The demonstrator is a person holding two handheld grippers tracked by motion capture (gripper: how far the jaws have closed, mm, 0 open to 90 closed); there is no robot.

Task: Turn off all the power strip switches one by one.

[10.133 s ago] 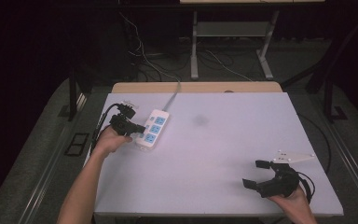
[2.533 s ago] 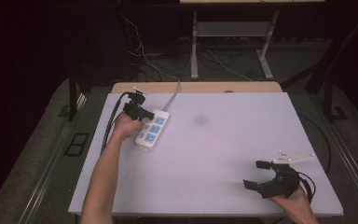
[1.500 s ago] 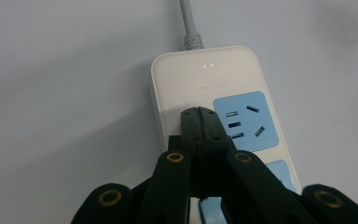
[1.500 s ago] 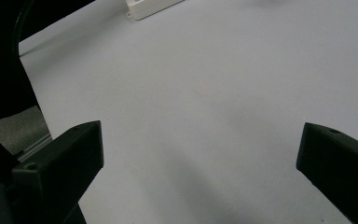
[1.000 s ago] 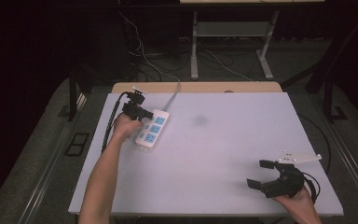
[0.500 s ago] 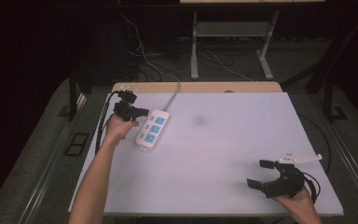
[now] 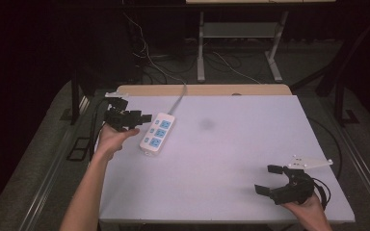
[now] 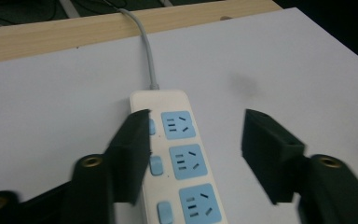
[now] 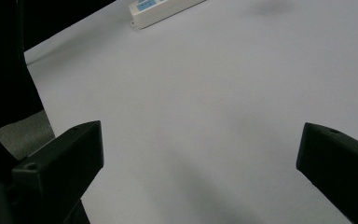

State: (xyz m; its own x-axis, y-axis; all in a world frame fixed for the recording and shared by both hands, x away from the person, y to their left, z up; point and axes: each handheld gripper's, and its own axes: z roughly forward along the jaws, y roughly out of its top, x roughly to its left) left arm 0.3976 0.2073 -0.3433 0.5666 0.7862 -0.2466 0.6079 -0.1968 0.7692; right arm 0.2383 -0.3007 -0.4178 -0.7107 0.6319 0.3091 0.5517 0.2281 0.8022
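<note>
White plastic power strip with blue sockets (image 7: 158,134) lies free; left gripper (image 7: 144,117), jaws just opened and empty, should clear it without snagging its grey cord (image 7: 179,100).

This looks like a lab or recording room rather than a home. A plain white table (image 7: 231,159) stands on grey carpet (image 7: 38,163) in a dark room, with loose cables (image 7: 149,57) trailing over the floor behind it. A metal frame (image 7: 236,33) of another bench stands farther back.
</note>
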